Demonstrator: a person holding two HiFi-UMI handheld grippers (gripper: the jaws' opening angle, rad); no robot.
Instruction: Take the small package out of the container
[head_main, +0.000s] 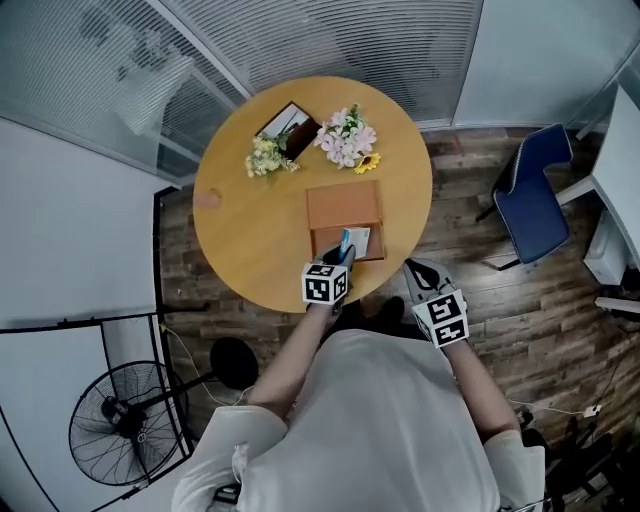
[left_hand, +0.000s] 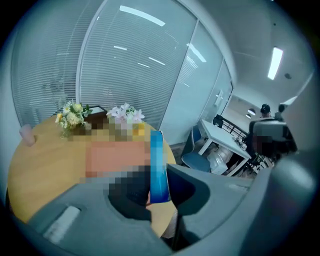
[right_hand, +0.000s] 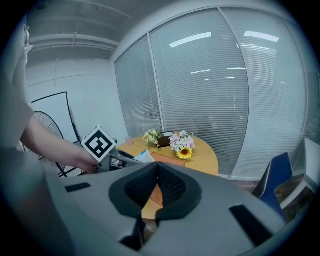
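Nearest to us, the right tool (right_hand: 156, 187) waits off the edge of the worktop (head_main: 250, 230) with its jaws pressed together and nothing between them. We judge that it is kept aside because one tool is enough for so light a thing. A little further, the left tool (head_main: 343, 258) reaches over the near edge of the worktop. Its jaws are drawn in to a narrow gap and press on the two flat faces of the small package (head_main: 352, 240), which stands on its edge between them. This upright hold probably suits a straight lift, since a thin thing gripped by its faces will not turn in the pads. The package is at the near end of the orange container (head_main: 340, 208), and we cannot tell if its lower end is already above the rim. The container lies close to our side of the worktop, so the reach is short. Beyond it, well apart from the work, are a pink bouquet (head_main: 345, 137), a yellow bunch (head_main: 265, 155) and a dark frame (head_main: 290, 128).
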